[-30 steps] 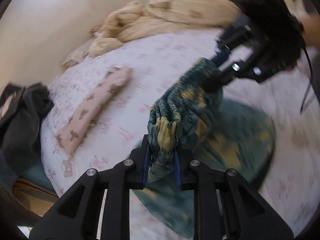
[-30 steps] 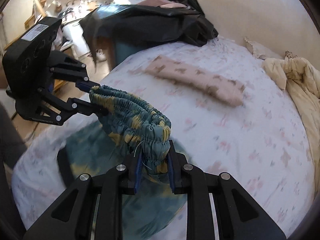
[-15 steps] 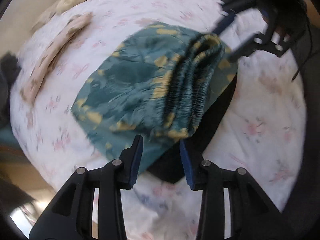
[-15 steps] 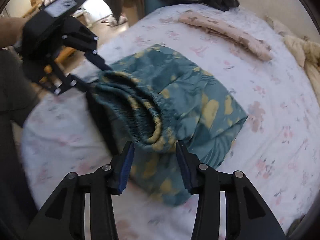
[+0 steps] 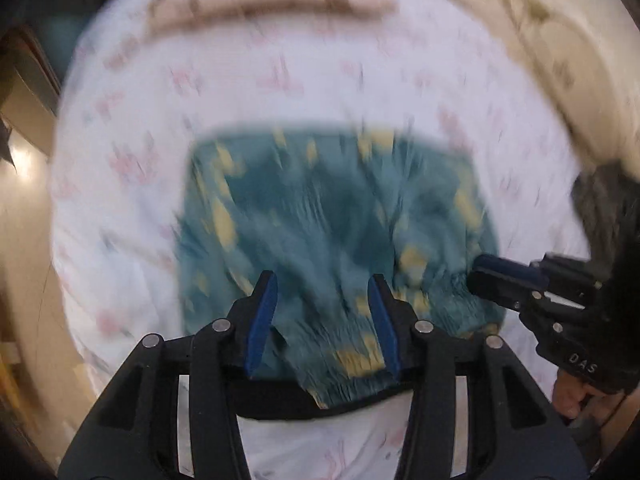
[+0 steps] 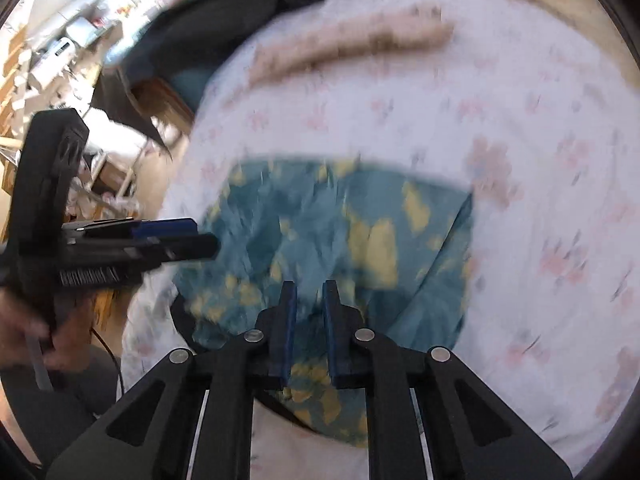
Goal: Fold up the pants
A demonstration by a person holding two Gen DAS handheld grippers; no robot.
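The teal pants (image 5: 320, 208) with yellow patches lie folded in a rough square on the flowered bed sheet (image 5: 360, 80). My left gripper (image 5: 322, 300) hangs over their near edge. Its jaws are opening and its blue pads stand apart, gripping nothing. My right gripper (image 6: 309, 300) is over the pants (image 6: 340, 232) near their waistband end. Its jaws are closing to a narrow gap, with cloth showing beneath and no visible pinch. Each view also shows the other tool: the right gripper (image 5: 492, 276) at the pants' right edge, the left gripper (image 6: 192, 236) at their left edge.
A rolled pink patterned cloth (image 5: 260, 4) lies at the far side of the bed, and a cream blanket (image 5: 540, 40) is heaped at the right. Dark clothes (image 6: 240, 12) are piled beyond the bed. A black flat thing (image 5: 280, 400) pokes out under the pants' near edge.
A second ago both grippers held the bunched waistband up in the air. The pants have come down flat on the bed and both grippers let go; the left jaws widened and the right narrowed.
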